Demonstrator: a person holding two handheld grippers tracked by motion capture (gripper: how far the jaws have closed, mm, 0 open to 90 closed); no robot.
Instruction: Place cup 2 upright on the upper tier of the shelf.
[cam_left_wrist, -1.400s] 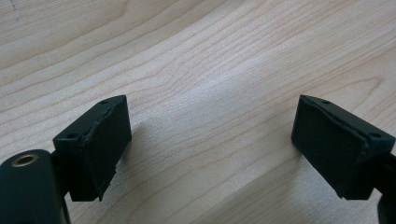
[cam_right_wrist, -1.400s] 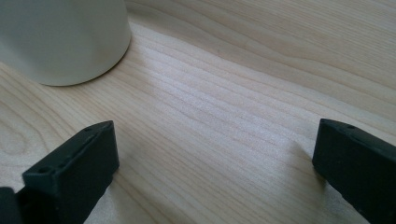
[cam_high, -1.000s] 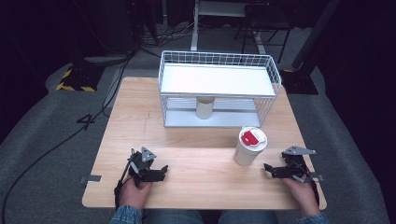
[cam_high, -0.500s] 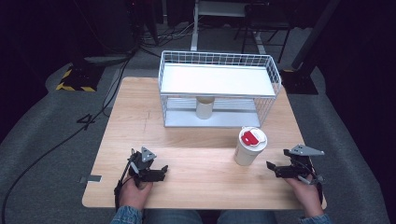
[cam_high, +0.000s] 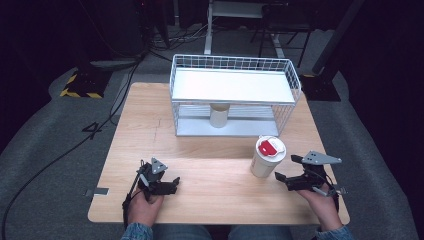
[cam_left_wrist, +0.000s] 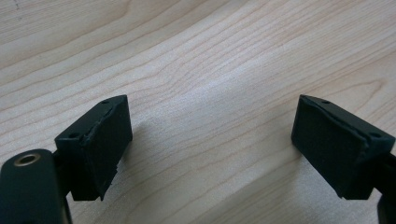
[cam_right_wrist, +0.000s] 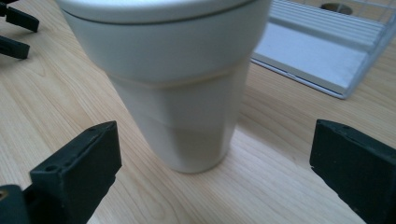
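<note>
White and tapered, the lidded paper cup with a red tab stands right of centre on the light wooden surface. The right tongs, just beside it at lower right, have just been opening and grip nothing. The left tongs, lower left, gape empty.

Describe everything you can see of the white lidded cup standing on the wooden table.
The white lidded cup stands upright on the light wooden table, in front of the white wire shelf rack and apart from it. Its smooth, plastic-looking body tapers downward below a wider collar; the round lid carries a red patch. The right tool sits close beside it, jaws open and not touching.
</note>
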